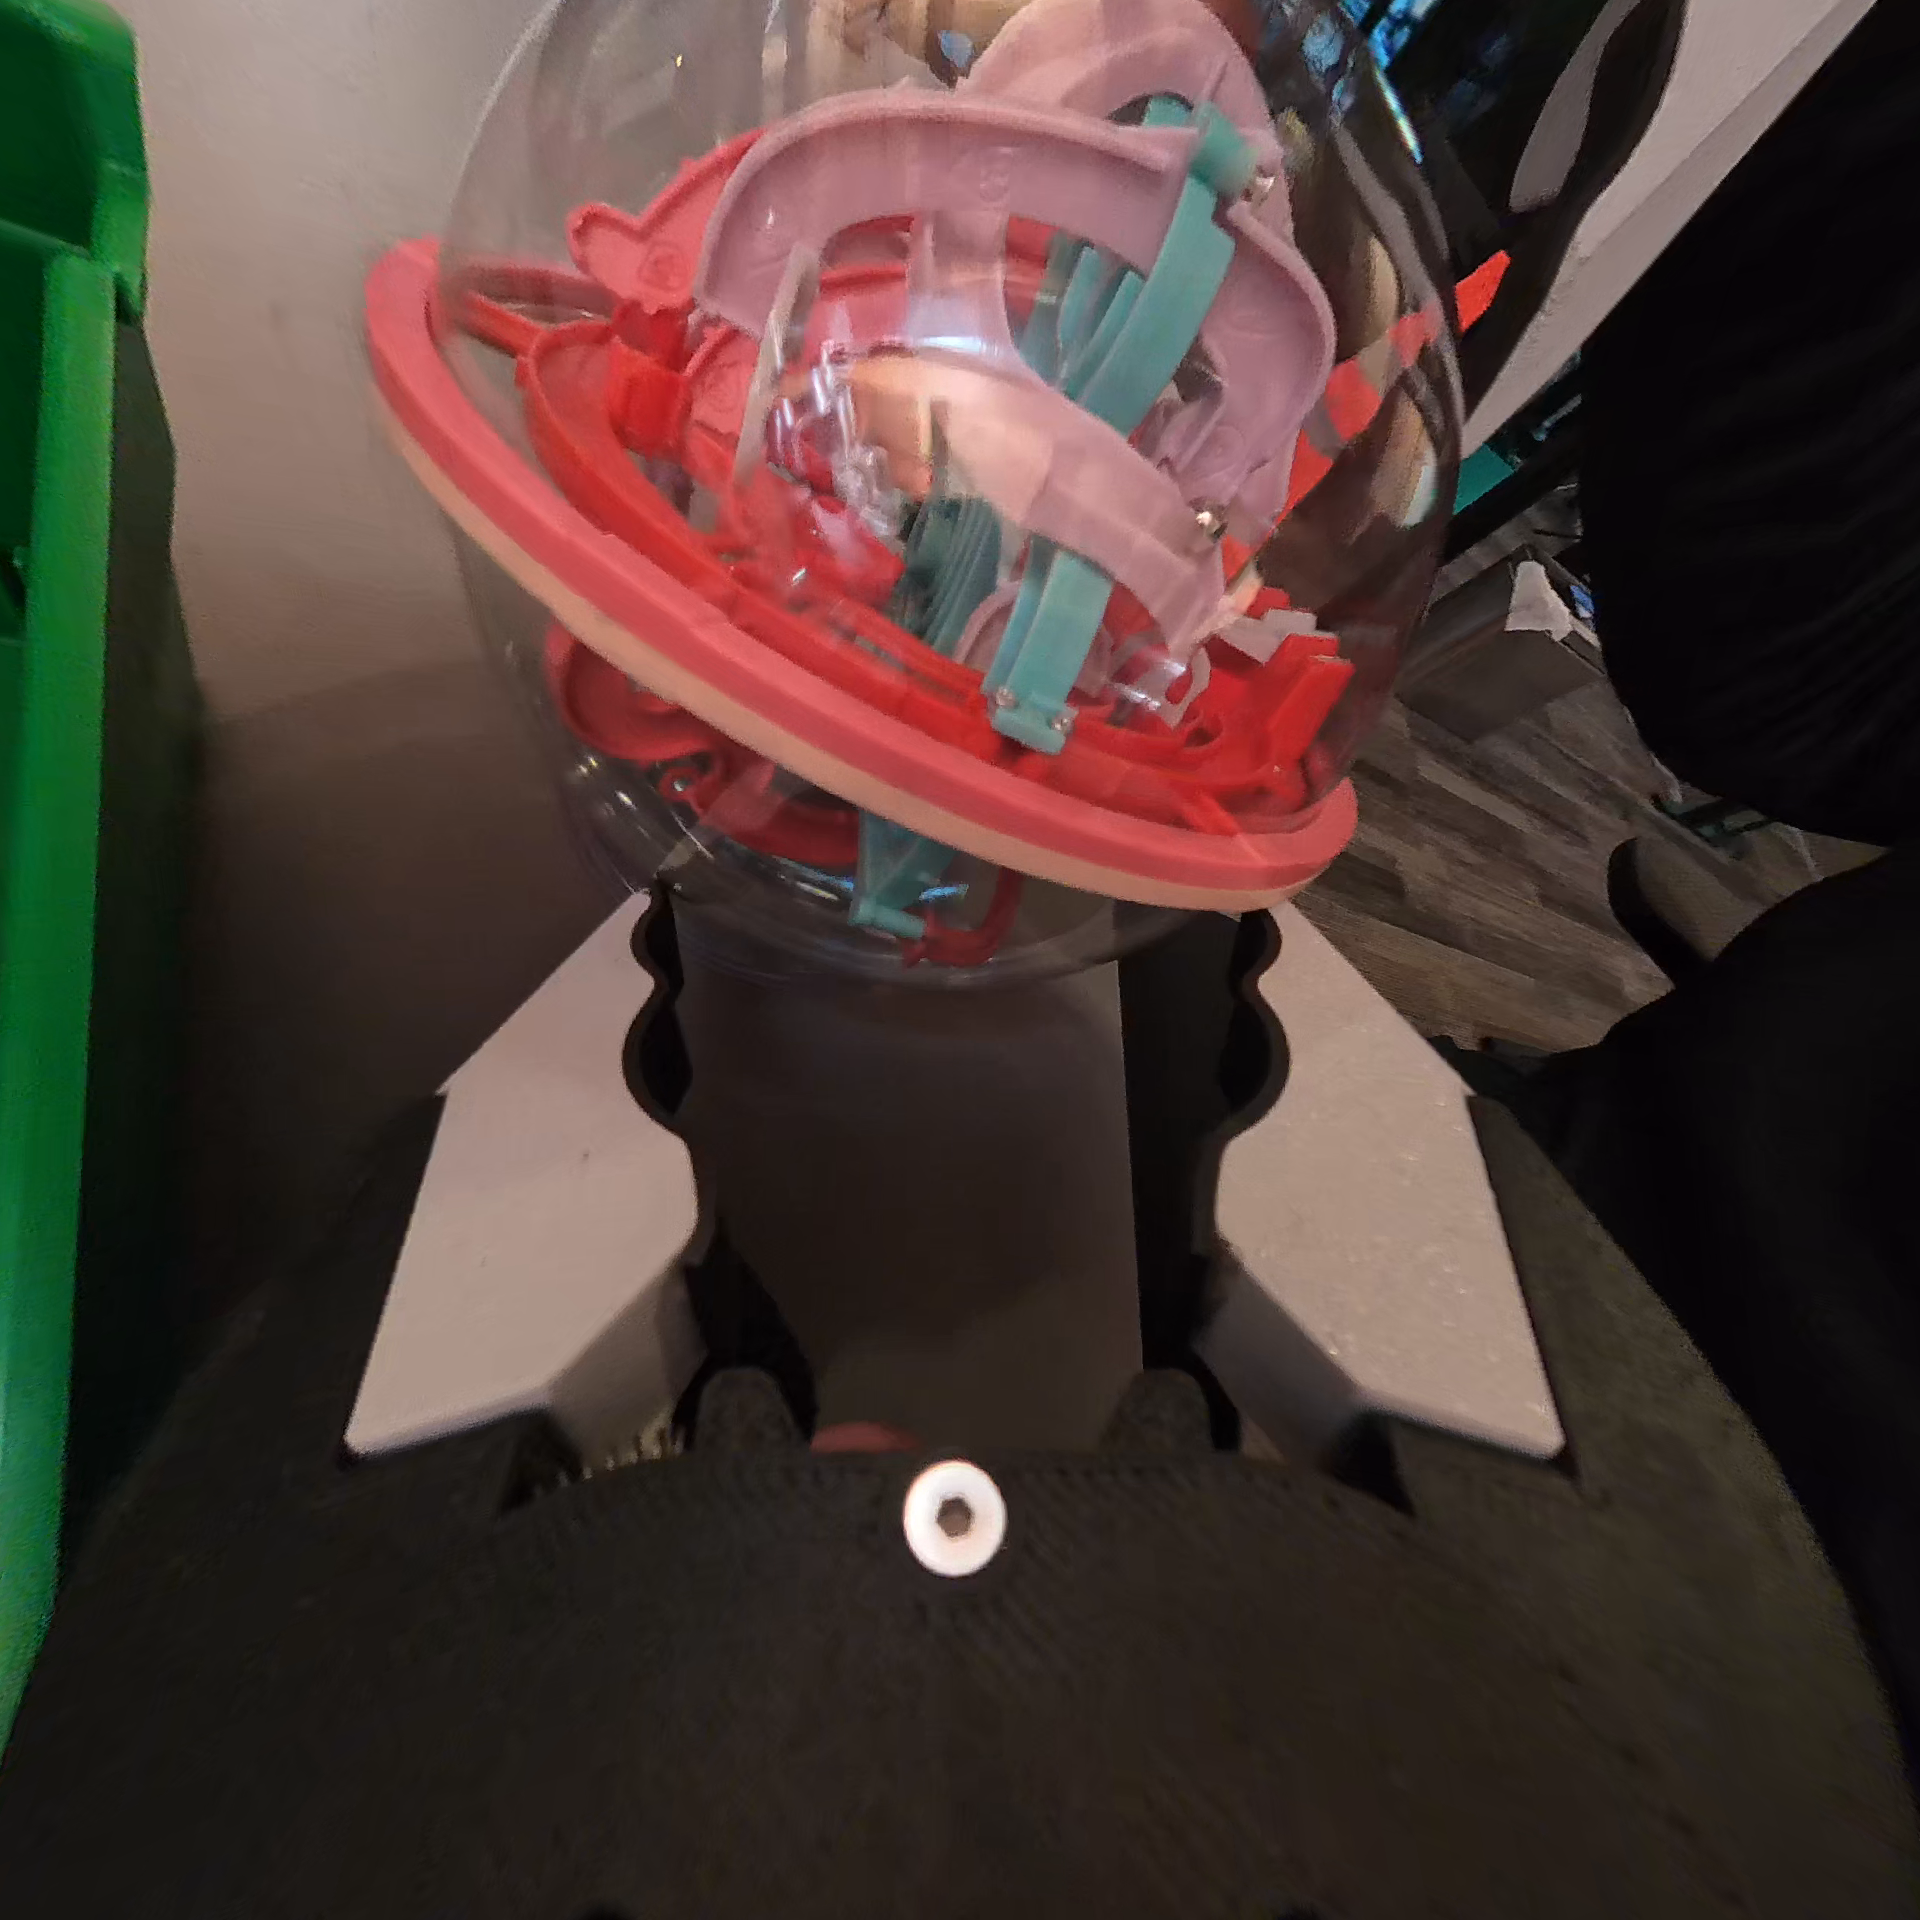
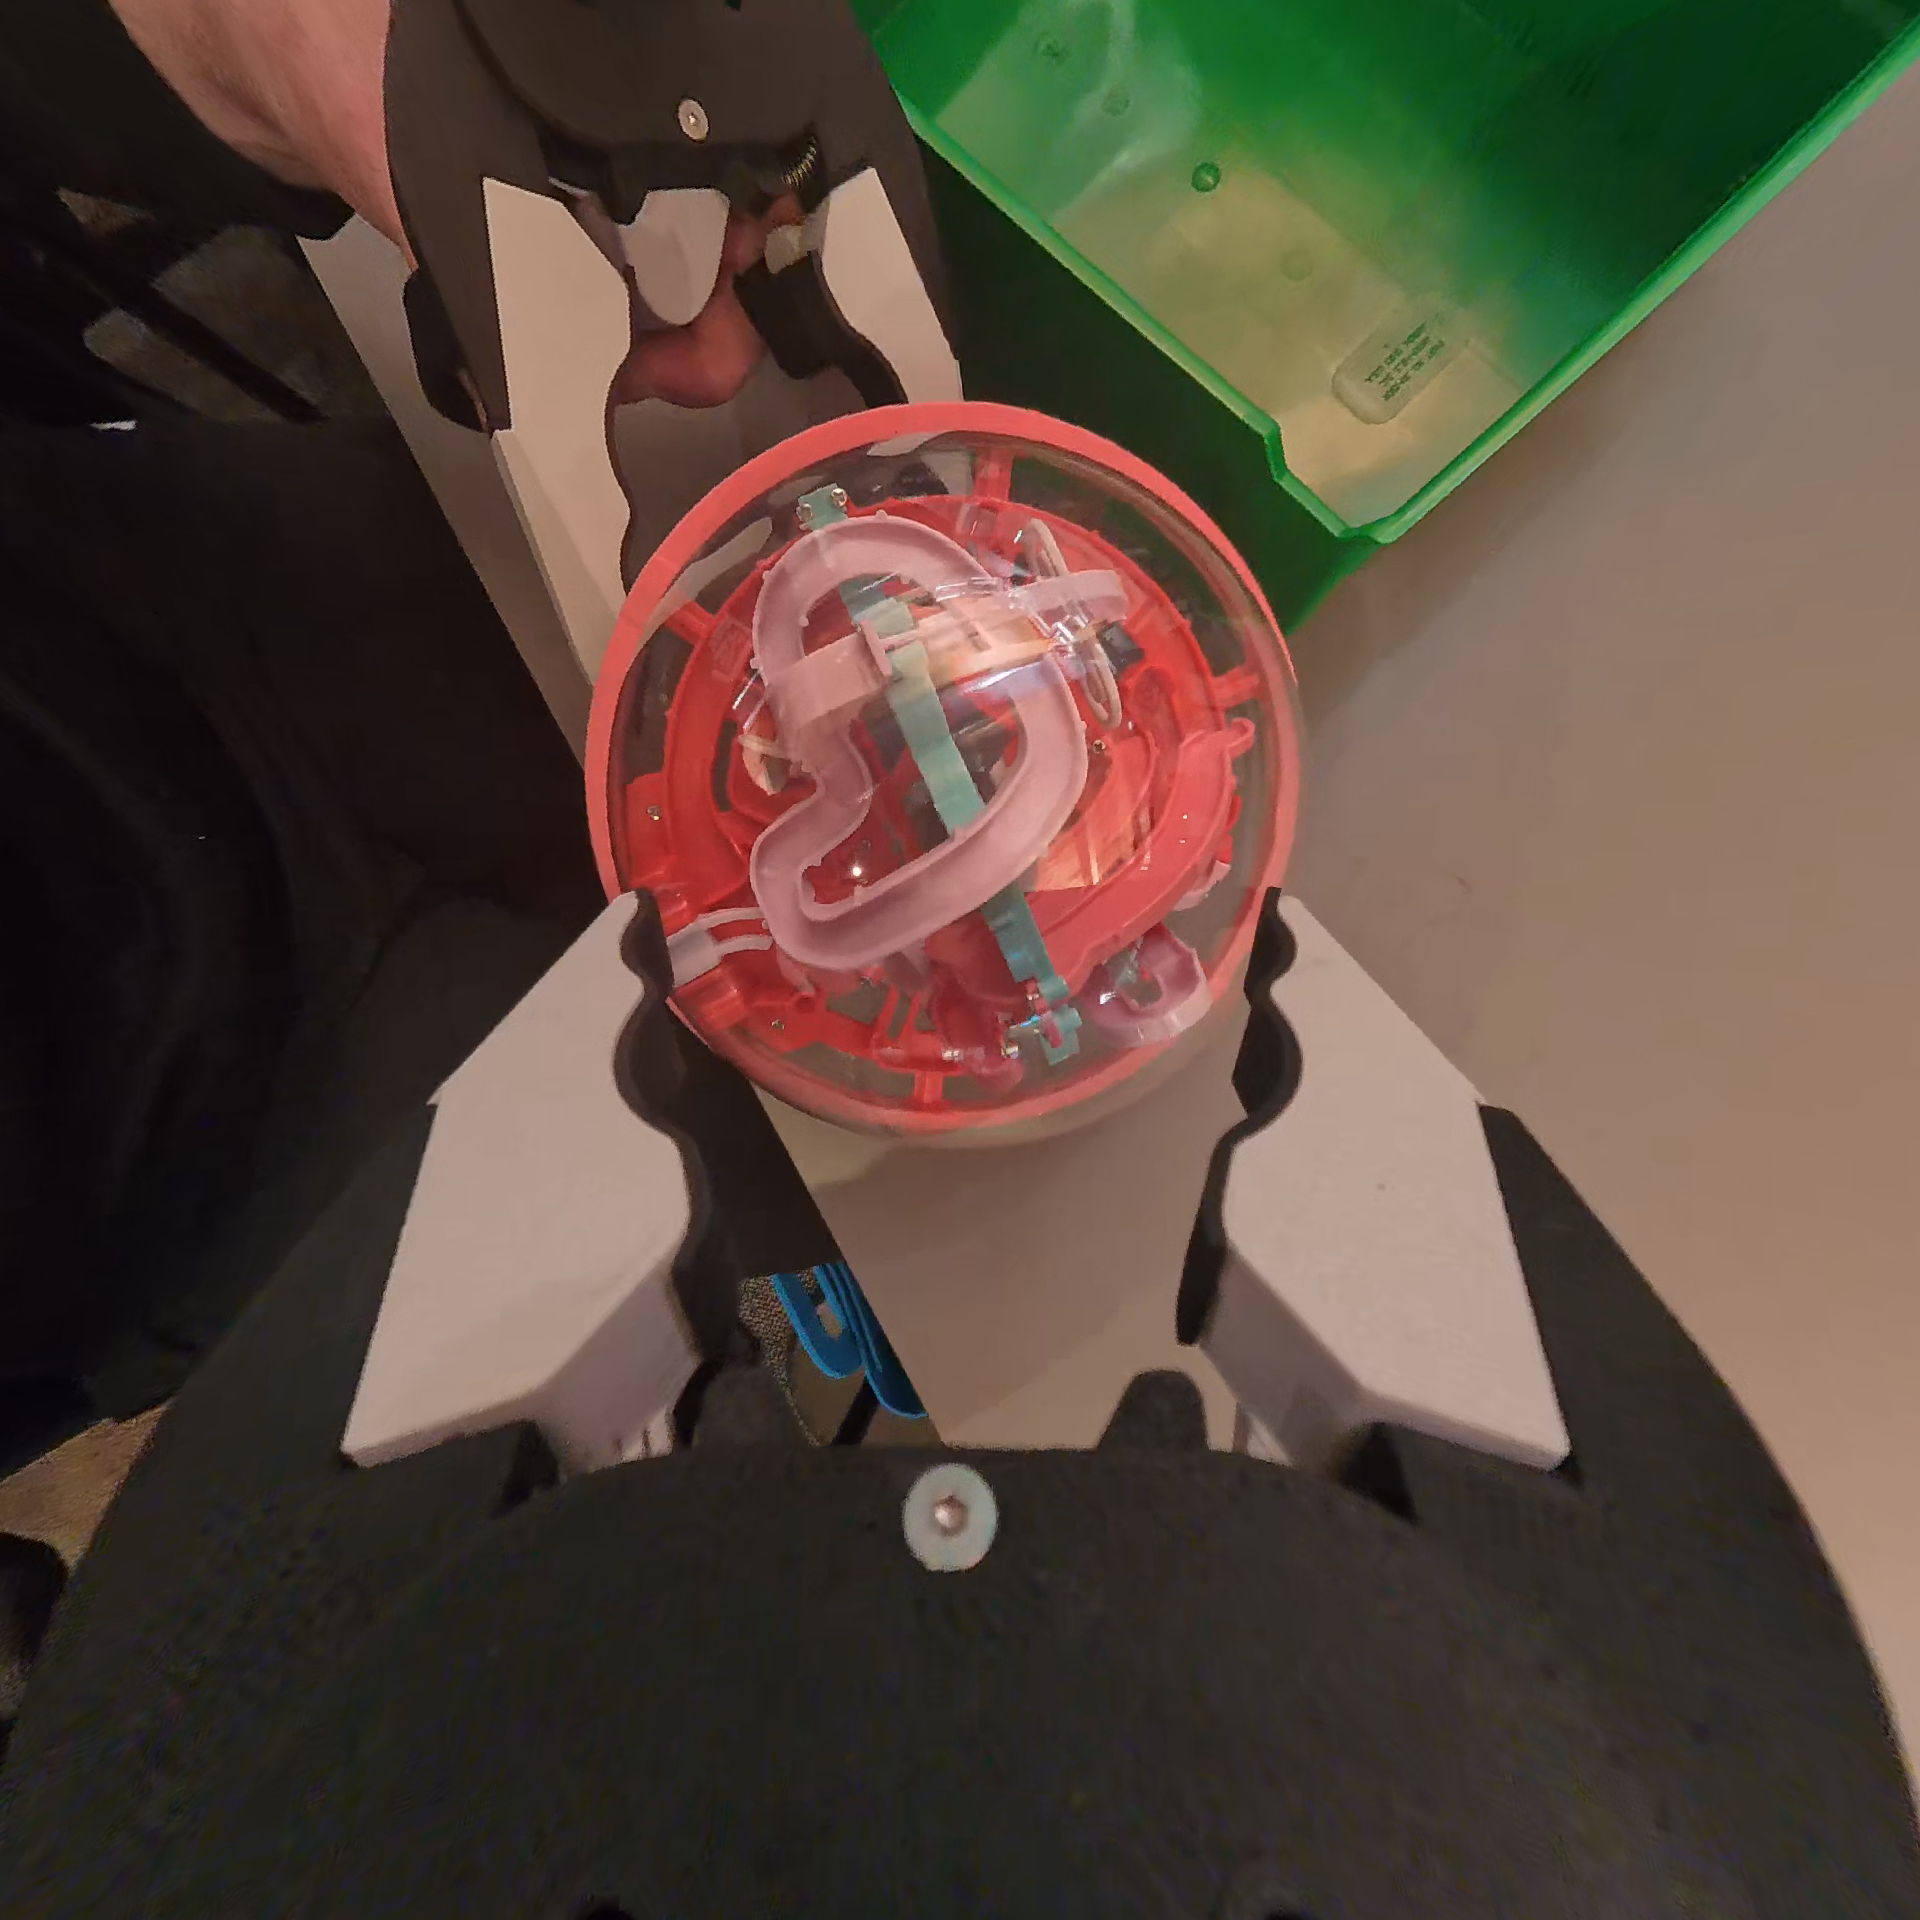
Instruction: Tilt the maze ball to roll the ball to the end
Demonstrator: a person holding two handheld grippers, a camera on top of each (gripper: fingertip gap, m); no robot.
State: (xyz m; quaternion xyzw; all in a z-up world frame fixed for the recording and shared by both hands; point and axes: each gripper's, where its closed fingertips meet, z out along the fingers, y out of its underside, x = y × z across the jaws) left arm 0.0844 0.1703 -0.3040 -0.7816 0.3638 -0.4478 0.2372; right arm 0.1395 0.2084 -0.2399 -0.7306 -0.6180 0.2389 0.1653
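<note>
The maze ball [image 1: 935,520] is a clear sphere with a coral rim and red, pink and teal tracks inside. In the left wrist view it sits tilted against the tips of my left gripper [image 1: 956,935], rim sloping down to the right. In the right wrist view the maze ball [image 2: 935,779] is seen from above, held off the table. My right gripper [image 2: 956,925] clamps its near side. The left gripper [image 2: 748,457] clamps its far side from the upper left. I cannot make out the small ball inside.
A green plastic bin [image 2: 1455,260] lies open on the beige table [image 2: 1558,831] at the upper right; it fills the left edge of the left wrist view [image 1: 62,727]. A person's hand [image 2: 260,94] holds the left gripper. Dark clothing [image 1: 1766,520] is at the right.
</note>
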